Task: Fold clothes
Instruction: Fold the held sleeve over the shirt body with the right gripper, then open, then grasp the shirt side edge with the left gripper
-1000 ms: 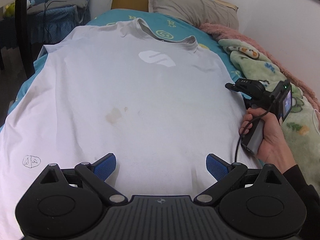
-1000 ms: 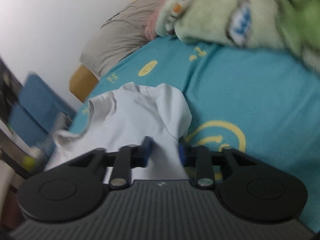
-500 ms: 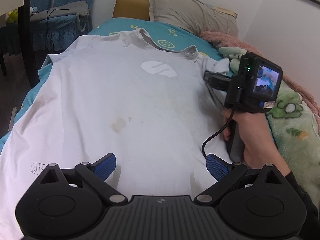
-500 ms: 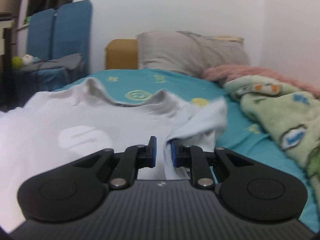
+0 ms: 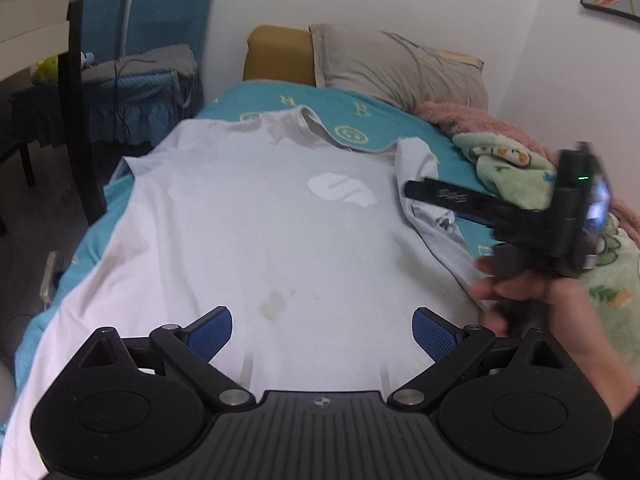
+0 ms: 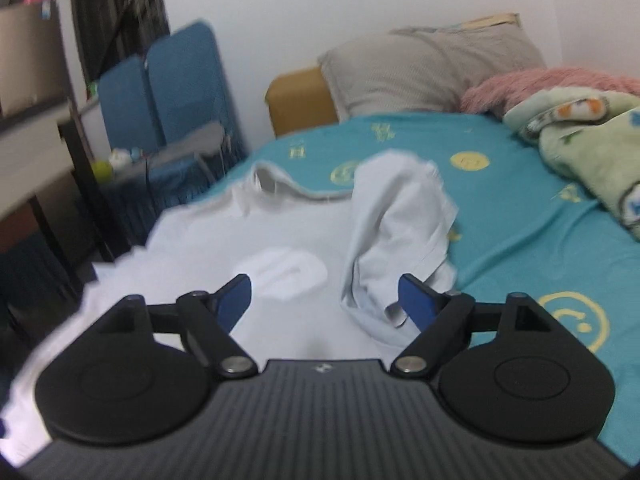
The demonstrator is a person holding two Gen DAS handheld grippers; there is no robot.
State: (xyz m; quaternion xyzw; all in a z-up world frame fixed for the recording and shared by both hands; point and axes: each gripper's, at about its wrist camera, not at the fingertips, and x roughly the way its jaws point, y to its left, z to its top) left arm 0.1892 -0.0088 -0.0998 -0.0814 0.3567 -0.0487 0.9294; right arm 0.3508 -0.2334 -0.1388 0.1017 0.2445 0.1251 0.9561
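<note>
Here, a thin white cotton T-shirt (image 5: 256, 240) lies spread flat along the bed's teal patterned sheet (image 6: 520, 216), collar toward the grey pillow (image 5: 400, 68) at the head edge, one sleeve (image 6: 400, 220) flopped inward. The left gripper (image 5: 322, 330) hovers over the hem, jaws wide apart; the right gripper (image 6: 324, 296) gapes empty beside that sleeve. Light, limp fabric likely needs pinching at hem corners or shoulder seams.

Your T-shirt (image 5: 256, 232) lies flat on the bed (image 5: 360, 116), collar toward the pillow (image 5: 396, 68) at the head, its right sleeve (image 6: 400, 216) folded inward, the blanket (image 6: 592, 148) bunched to its right.
</note>
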